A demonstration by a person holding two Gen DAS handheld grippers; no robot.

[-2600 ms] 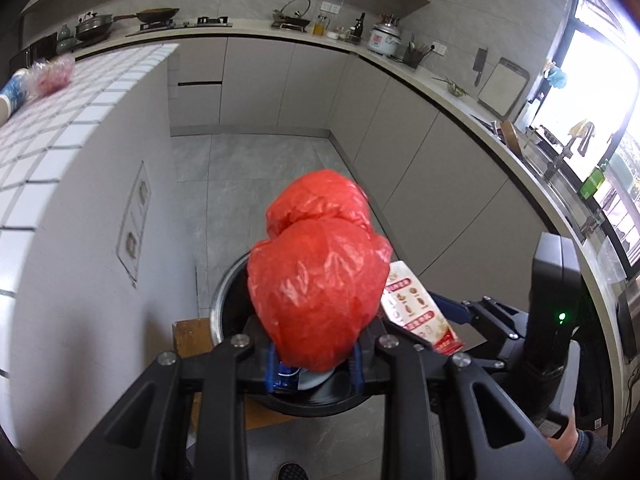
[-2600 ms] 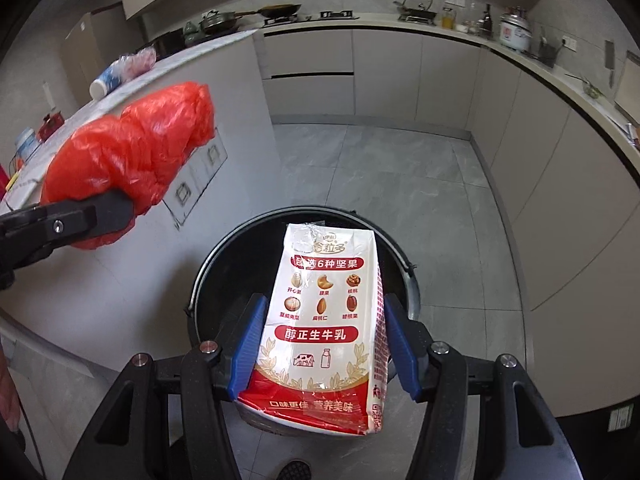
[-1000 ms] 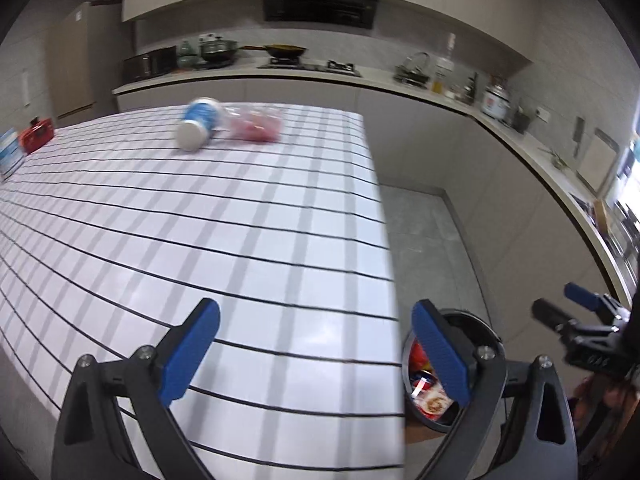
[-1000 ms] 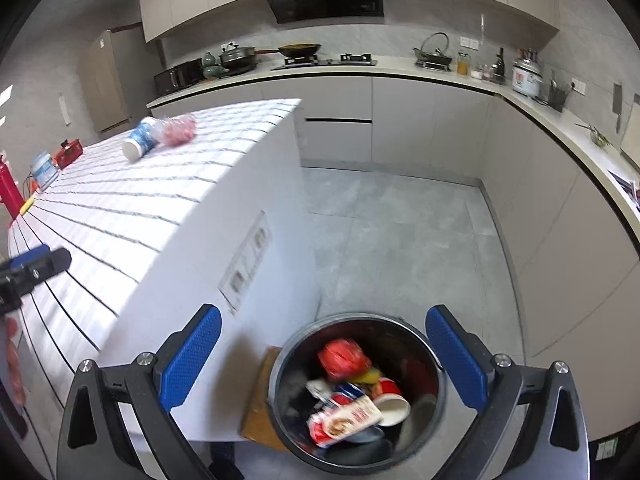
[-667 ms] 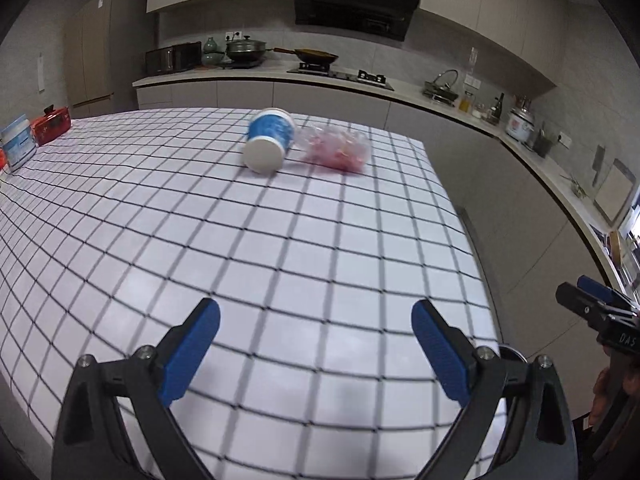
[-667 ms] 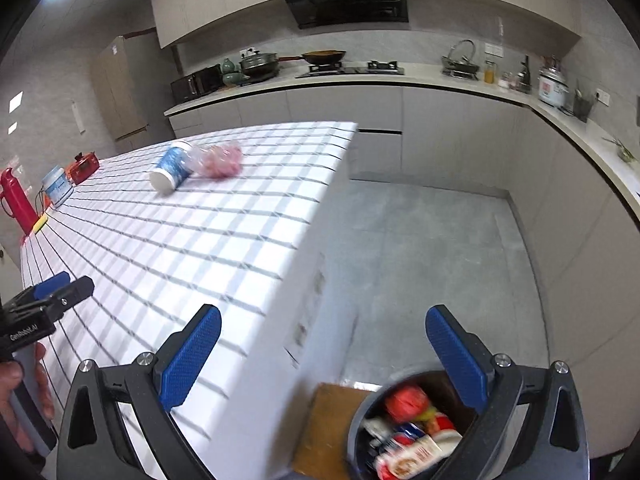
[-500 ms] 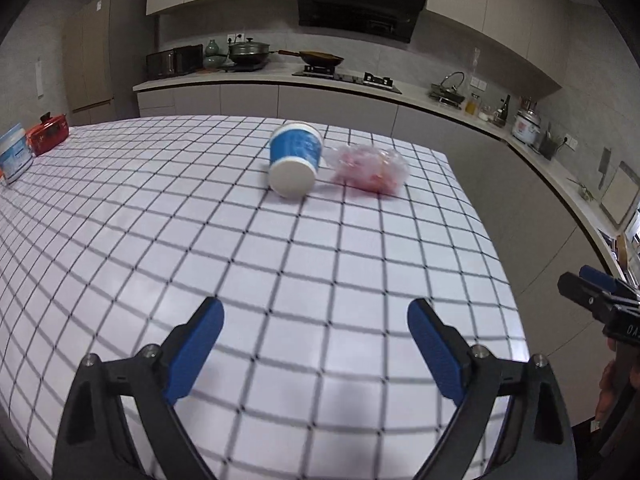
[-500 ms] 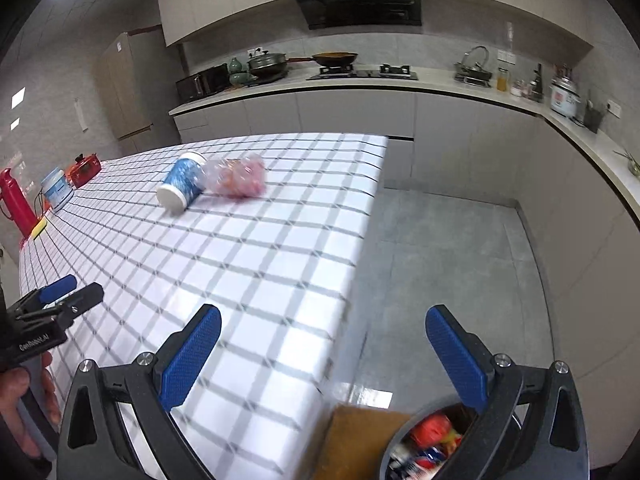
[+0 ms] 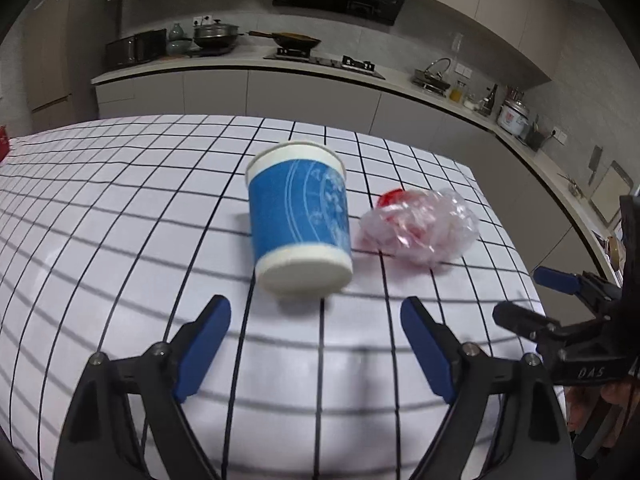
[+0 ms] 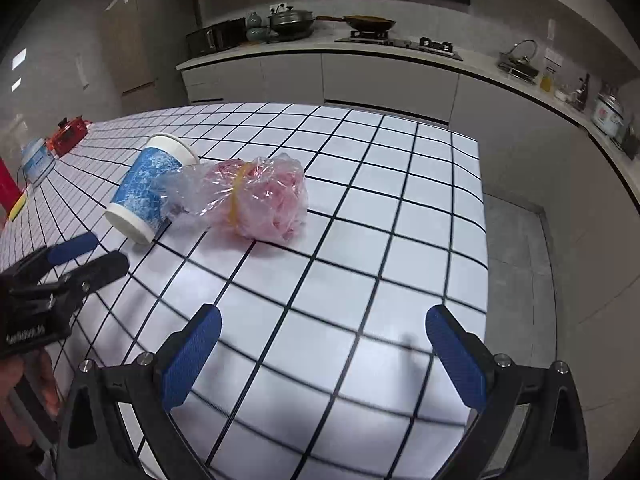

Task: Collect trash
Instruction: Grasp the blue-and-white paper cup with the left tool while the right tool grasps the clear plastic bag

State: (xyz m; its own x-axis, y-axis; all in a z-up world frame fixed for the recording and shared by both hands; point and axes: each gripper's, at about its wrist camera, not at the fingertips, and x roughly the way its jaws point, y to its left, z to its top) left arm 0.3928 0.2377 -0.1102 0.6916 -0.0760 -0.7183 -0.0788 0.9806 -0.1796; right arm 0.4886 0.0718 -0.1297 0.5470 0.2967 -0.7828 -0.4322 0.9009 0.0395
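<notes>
A blue and white paper cup [image 9: 298,220] lies on its side on the white tiled counter [image 9: 120,240], its base toward me. A clear plastic bag with red contents [image 9: 420,226] lies just right of it. My left gripper [image 9: 316,344] is open and empty, a short way in front of the cup. In the right wrist view the cup [image 10: 146,190] and the bag [image 10: 256,200] lie touching at the far left. My right gripper [image 10: 320,356] is open and empty, above the counter well short of the bag. Each gripper shows at the edge of the other's view.
The counter's right edge [image 10: 482,240] drops to a grey floor [image 10: 516,264]. A red box [image 10: 68,134] and a blue tub [image 10: 36,160] sit at the counter's far left. Kitchen cabinets and a stove [image 10: 400,44] line the back wall.
Both grippers have let go of the red bag and the carton into the bin, risen above the counter and moved toward the cup and the plastic bag, which now look much closer.
</notes>
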